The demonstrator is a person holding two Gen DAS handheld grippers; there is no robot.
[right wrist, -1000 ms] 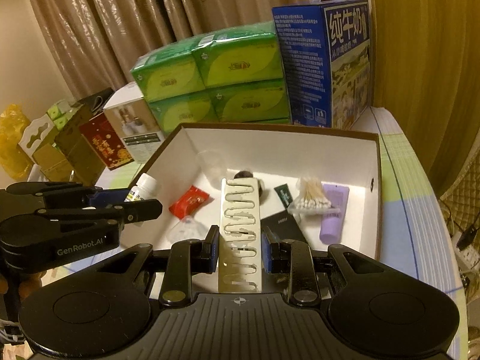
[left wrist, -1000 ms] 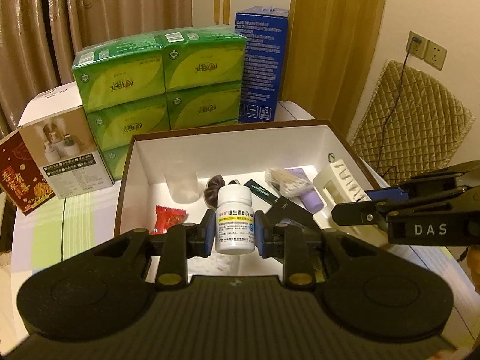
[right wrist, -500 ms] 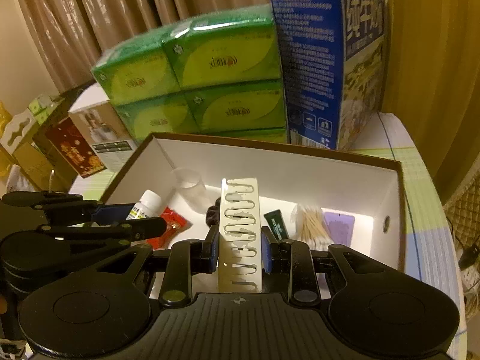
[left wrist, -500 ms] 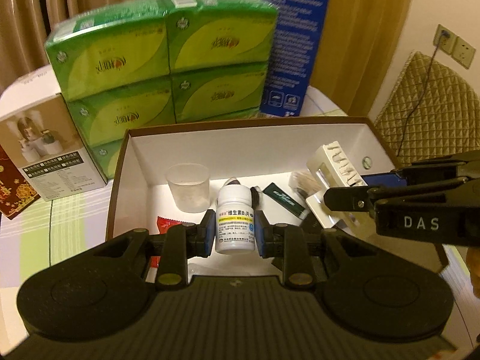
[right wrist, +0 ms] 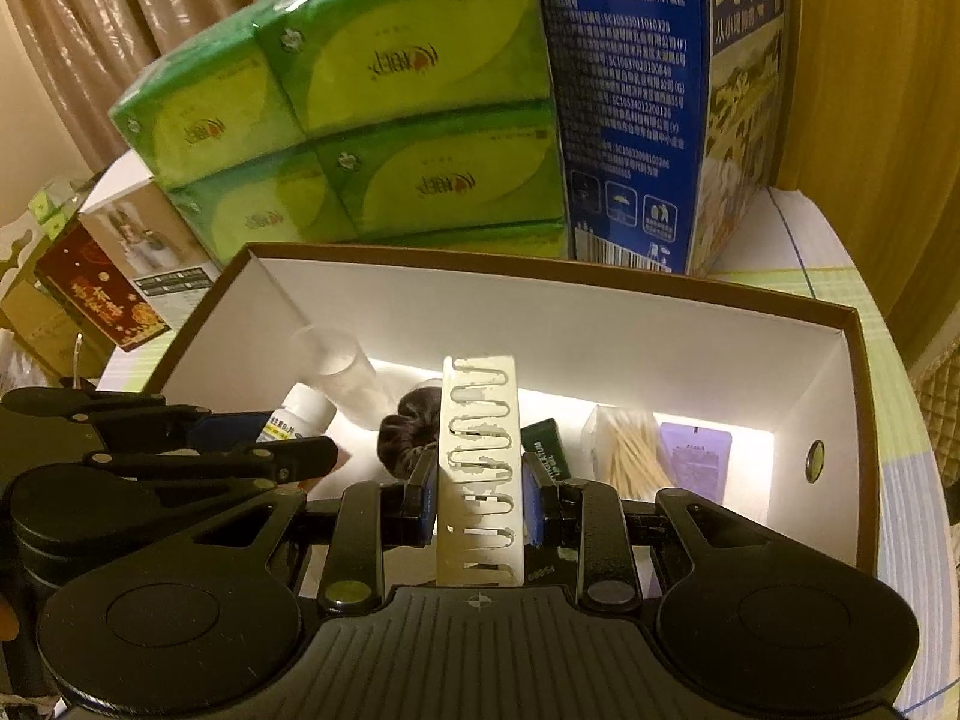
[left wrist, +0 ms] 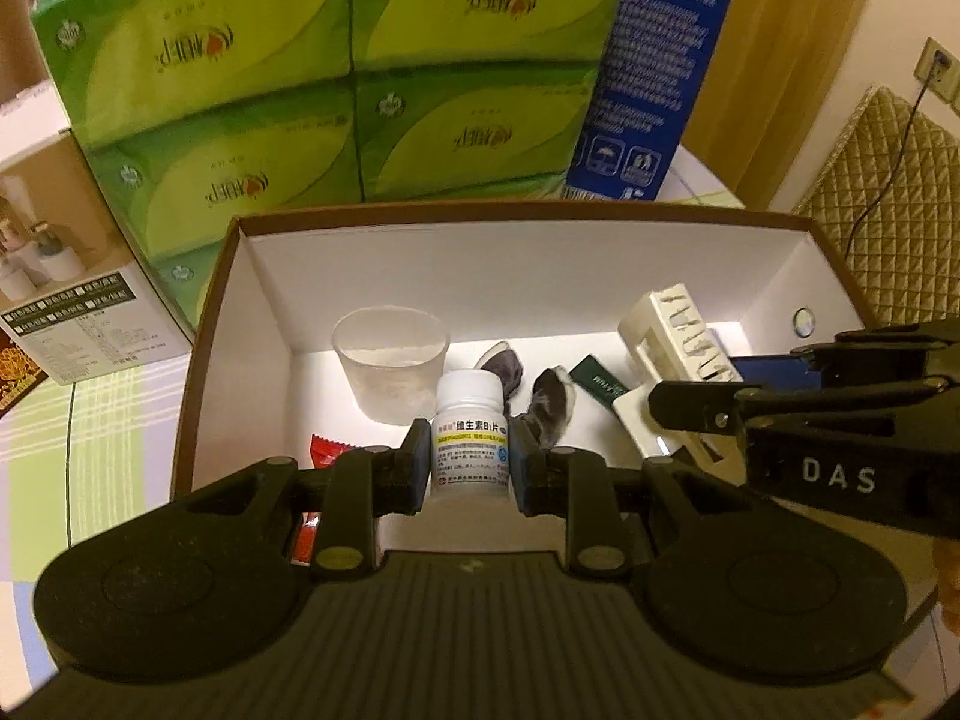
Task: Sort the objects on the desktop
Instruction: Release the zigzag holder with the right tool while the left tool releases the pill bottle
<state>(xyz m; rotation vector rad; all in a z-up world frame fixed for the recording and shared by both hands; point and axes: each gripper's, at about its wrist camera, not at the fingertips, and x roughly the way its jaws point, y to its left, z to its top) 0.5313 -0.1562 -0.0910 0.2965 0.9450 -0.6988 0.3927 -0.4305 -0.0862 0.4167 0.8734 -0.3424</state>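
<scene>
My left gripper (left wrist: pixel 469 456) is shut on a white pill bottle (left wrist: pixel 470 429) and holds it upright over the open brown box (left wrist: pixel 540 213). My right gripper (right wrist: pixel 480 495) is shut on a white slotted plastic holder (right wrist: pixel 480 468), also over the box. In the left wrist view the holder (left wrist: pixel 678 336) and the right gripper (left wrist: pixel 810 420) show at the right. In the right wrist view the bottle (right wrist: pixel 300 420) and the left gripper (right wrist: pixel 180 450) show at the left. The box holds a clear cup (left wrist: pixel 390 372), dark hair ties (left wrist: pixel 549 405), a red packet (left wrist: pixel 327 450), cotton swabs (right wrist: pixel 630 450) and a purple sachet (right wrist: pixel 696 462).
Green tissue packs (left wrist: pixel 300 78) and a blue milk carton (left wrist: pixel 654 60) stand right behind the box. A white product box (left wrist: pixel 72 276) stands to the left. A quilted chair (left wrist: pixel 888 210) is at the right. The table has a green-striped cloth (left wrist: pixel 90 420).
Both grippers moved forward and lower toward the box with their loads; the box and the packs behind it loom larger. The grips have not changed.
</scene>
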